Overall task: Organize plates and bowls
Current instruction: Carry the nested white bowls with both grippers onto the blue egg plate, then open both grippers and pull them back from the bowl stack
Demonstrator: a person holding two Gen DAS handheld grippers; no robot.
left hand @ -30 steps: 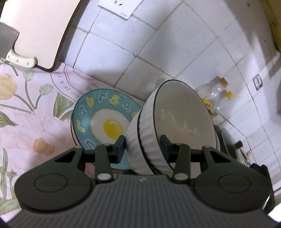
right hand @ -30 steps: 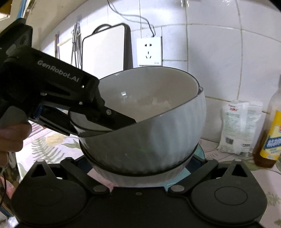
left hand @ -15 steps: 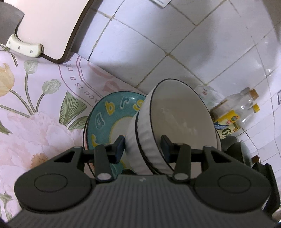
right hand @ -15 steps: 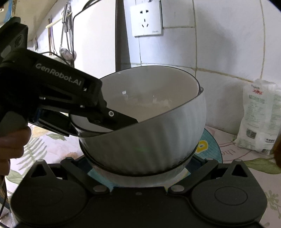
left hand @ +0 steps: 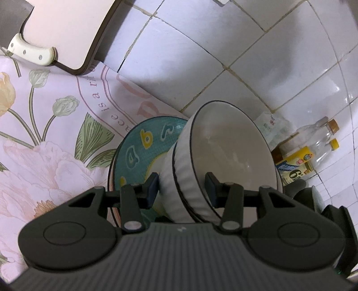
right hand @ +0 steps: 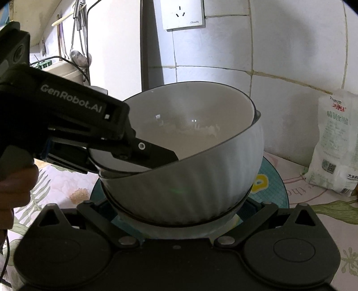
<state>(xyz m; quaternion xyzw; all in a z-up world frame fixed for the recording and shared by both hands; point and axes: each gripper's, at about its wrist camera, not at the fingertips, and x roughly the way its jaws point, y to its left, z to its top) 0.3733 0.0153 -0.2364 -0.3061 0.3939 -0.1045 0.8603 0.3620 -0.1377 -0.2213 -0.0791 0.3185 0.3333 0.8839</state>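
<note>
On the floral tablecloth (left hand: 44,156), right against the tiled wall, the nested white bowls (right hand: 201,174) sit on the teal plate (left hand: 138,143), so stacking looks mostly done and letting go is what's left. The left gripper (left hand: 182,185) is clamped over the bowls' rim from 9 o'clock in the right view. The right gripper (right hand: 179,215) straddles the bowl base at 6 o'clock, but I can't tell if it's squeezing.

A surface (left hand: 44,156) is covered by a pale floral cloth. A cutting board (left hand: 67,29) is leaned against the white tiled wall (left hand: 201,56), with a white knife handle (left hand: 33,52) seen beside it. A wall socket (right hand: 183,14), hanging utensils (right hand: 77,33), a white packet (right hand: 333,143) and bottles (left hand: 313,143) are also seen.
</note>
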